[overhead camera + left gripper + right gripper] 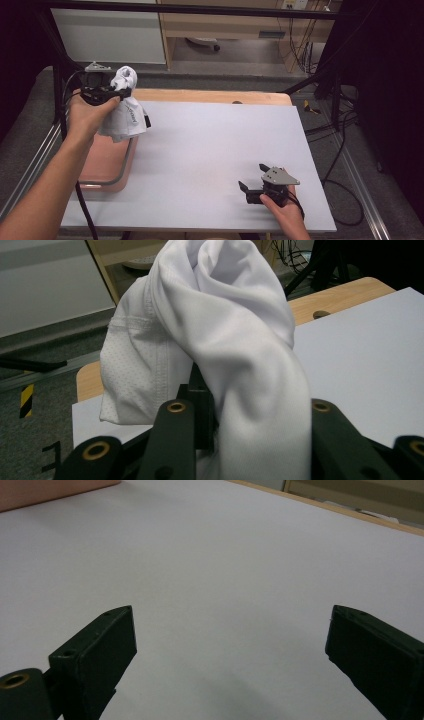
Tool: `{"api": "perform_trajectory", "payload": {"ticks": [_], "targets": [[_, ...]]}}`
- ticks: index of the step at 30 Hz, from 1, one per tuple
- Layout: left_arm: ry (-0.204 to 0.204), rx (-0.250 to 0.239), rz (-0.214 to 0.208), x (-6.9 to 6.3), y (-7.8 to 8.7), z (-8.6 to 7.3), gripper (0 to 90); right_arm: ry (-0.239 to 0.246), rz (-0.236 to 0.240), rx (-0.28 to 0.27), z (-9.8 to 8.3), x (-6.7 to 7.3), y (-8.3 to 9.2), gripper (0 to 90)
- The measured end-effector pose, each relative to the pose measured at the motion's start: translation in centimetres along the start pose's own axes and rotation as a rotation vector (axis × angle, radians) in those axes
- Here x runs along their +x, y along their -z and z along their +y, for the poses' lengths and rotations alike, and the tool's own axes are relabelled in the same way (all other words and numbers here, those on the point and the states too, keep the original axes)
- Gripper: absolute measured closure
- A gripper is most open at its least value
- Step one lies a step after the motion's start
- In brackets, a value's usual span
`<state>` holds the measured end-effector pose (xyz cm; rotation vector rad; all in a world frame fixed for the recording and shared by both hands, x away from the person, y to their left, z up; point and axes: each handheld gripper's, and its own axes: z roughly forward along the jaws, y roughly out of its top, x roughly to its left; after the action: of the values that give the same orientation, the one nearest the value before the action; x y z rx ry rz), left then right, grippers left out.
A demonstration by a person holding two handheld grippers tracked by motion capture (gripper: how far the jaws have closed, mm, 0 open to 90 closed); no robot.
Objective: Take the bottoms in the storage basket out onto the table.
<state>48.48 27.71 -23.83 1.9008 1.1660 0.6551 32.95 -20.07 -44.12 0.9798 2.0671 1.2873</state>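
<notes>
Above the table's left edge, in the high view, my left gripper [121, 92] is raised clear of the surface with its jaws clenched on a bunched white mesh-fabric garment [122, 112], which hangs down from the grip over the rim of a shallow pink plastic tub [116, 180] standing at the left side of the white rectangular table board [210, 150]. My right gripper [252, 187] rests low near the front right of the board, well apart from the garment, its jaws released and holding nothing. From the left gripper view, the garment drapes over and between my two black jaws; a stitched seam and a perforated panel are visible, and part of the cloth rises above the grip point while the rest falls below the frame. From the right gripper view, my jaws stand wide apart over bare white board, with a corner of the pink tub at the upper left. Judgement: the lift out of the tub appears largely complete; transfer to the board, spreading and any folding remain, and the right gripper has yet to engage.
</notes>
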Motion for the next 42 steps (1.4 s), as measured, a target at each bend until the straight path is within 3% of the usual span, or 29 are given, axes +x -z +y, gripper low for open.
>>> {"api": "perform_trajectory", "payload": {"ticks": [9, 17, 24, 29, 34, 42], "targets": [[-0.008, 0.002, -0.007, -1.3, -0.8, 0.8, 69.9, 0.010, 0.013, -0.012, 0.1, 0.0, 0.0, 6.2], [-0.045, -0.003, -0.040, -3.8, -1.4, 2.1, 69.8, 0.017, 0.024, -0.019, 0.4, 0.1, -0.3, 6.2], [-0.042, -0.011, -0.059, -4.9, -2.1, 3.0, 69.8, 0.012, 0.021, -0.021, 0.3, 0.1, 0.0, 5.7], [-0.064, -0.006, -0.069, -6.1, -2.5, 3.7, 69.8, -0.001, 0.012, -0.022, 0.3, -0.2, -0.1, 5.7], [-0.065, -0.011, -0.077, -7.0, -2.8, 3.9, 69.7, -0.002, 0.017, -0.024, 0.5, -0.2, -0.2, 5.7], [-0.086, -0.009, -0.129, -9.2, -4.1, 3.8, 69.5, 0.003, -0.003, -0.017, 0.5, -0.2, 0.0, 5.7]]}}
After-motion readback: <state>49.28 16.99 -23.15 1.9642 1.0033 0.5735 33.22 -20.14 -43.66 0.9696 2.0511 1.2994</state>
